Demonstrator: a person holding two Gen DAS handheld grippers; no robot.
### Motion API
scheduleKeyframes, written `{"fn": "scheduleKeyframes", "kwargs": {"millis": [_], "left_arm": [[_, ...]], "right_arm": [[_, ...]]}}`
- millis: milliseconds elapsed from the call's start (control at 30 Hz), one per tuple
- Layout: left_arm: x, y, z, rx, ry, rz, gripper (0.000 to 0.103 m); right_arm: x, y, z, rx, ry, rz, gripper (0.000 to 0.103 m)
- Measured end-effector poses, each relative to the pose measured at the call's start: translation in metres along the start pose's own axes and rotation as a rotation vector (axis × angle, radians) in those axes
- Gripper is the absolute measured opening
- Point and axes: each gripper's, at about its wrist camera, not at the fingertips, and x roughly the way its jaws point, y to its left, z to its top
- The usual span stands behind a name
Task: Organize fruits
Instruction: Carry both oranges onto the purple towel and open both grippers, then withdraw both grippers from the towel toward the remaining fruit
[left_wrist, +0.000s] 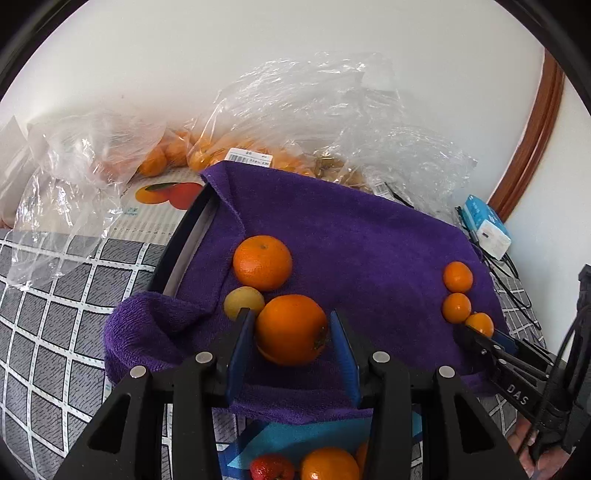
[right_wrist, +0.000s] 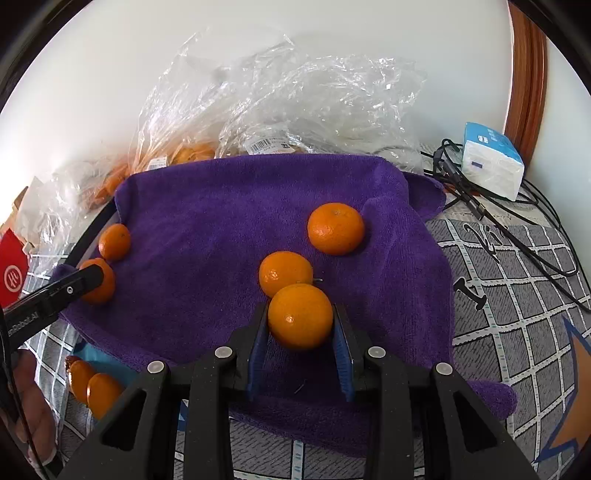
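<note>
Orange fruits (right_wrist: 336, 229) scattered on purple towel (right_wrist: 207, 206), one yellowish (left_wrist: 243, 302)

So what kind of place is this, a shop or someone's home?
Most likely a home table: a checked tablecloth, store-labelled plastic bags of oranges against a plain wall, and a tissue pack with charging cables.

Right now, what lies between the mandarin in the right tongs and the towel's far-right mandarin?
A third mandarin, just beyond the held mandarin; the right wrist view shows it.

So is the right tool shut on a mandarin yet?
Yes, the right tool is shut on the mandarin: both blue fingers press against its sides.
</note>
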Motion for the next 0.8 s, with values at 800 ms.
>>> {"fn": "scheduleKeyframes", "kwargs": {"millis": [800], "left_arm": [[-0.003,-0.009,-0.002,0.036,-0.022,0.016,0.056]], "right_arm": [[-0.026,0.001,0.001,0.022,-0.112,-0.024,0.050]]}}
